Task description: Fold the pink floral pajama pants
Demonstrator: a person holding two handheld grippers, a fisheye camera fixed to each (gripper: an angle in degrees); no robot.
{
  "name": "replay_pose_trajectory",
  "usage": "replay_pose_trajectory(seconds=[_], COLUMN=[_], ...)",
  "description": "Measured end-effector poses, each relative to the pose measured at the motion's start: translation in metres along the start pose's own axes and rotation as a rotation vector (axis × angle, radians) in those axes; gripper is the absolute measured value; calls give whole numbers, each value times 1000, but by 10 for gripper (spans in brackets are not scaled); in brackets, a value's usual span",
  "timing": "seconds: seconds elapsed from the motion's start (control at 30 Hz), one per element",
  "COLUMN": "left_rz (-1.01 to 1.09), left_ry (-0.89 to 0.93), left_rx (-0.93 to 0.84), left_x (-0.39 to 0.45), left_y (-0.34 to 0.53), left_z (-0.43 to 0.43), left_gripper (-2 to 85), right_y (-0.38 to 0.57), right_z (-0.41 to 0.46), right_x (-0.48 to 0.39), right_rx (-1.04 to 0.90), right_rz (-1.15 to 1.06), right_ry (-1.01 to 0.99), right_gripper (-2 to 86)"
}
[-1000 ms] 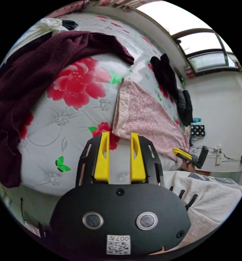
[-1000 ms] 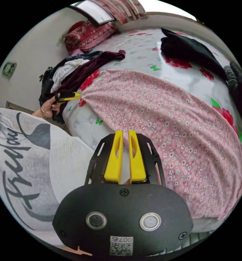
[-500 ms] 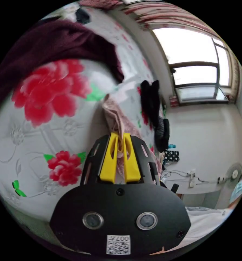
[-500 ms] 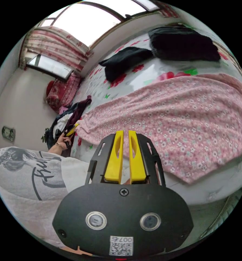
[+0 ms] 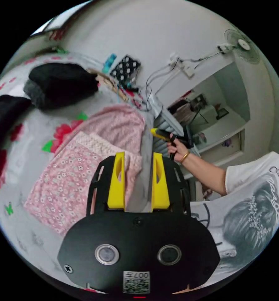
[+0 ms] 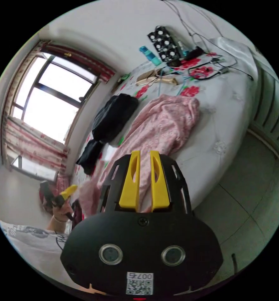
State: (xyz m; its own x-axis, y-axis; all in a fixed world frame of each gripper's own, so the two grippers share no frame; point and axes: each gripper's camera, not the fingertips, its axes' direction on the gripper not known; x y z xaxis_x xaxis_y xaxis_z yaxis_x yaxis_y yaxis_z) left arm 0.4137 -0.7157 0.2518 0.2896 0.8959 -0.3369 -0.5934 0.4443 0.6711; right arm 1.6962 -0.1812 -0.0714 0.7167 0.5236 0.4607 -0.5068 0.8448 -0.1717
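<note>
The pink floral pajama pants (image 5: 83, 156) lie on the flowered bed sheet (image 5: 29, 147), doubled over so that a paler inside-out layer rests on top. My left gripper (image 5: 138, 156) hovers open over their near edge, with only grey sheet between its jaws. A hand holds my right gripper (image 5: 160, 134) out beyond the bed's corner. In the right gripper view the pants (image 6: 164, 125) stretch along the bed (image 6: 227, 125). My right gripper (image 6: 144, 154) is shut with nothing in it, above them. My left gripper (image 6: 67, 190) shows small at lower left.
Two dark folded garments (image 5: 61, 83) (image 5: 4, 116) lie past the pants. Cables and a dotted box (image 6: 164, 40) sit at the bed's end. A radiator (image 6: 271, 103) and tiled floor (image 6: 239, 203) flank the bed. The person's printed white shirt (image 5: 255, 203) is close.
My left gripper shut on the pants' waist edge, carried it across and let go; it is open now and the pants lie doubled over. Both cameras have swung. The right gripper stayed shut.
</note>
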Motion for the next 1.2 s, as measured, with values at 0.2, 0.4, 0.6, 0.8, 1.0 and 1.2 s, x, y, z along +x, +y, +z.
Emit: replay_pose_trajectory(seconds=[0.2,0.4,0.6,0.8,1.0,1.2], left_rz=[-89,-387,-700,-827,-879,-914], left_ry=[-76,-257,-288,-237,-114,-77], left_rx=[-18,88,249,385,513,505], left_x=[-16,-53,-71,-81,-100,-116], left_y=[31,117,193,224,240,258], left_z=[13,-45,-73,-92,-103,-111], left_gripper=[121,115,114,116,118,124], right_y=[-40,-91,-117,-61,114,164], right_z=[-12,14,30,36,114,169], right_x=[37,47,3,-226,-352,-344], right_rx=[36,-4,-4,-132,-505,-777], right_rz=[134,199,127,-695,-1154,-1093], right_ry=[57,127,91,-103,-326,-286], right_gripper=[72,76,16,2,13,41])
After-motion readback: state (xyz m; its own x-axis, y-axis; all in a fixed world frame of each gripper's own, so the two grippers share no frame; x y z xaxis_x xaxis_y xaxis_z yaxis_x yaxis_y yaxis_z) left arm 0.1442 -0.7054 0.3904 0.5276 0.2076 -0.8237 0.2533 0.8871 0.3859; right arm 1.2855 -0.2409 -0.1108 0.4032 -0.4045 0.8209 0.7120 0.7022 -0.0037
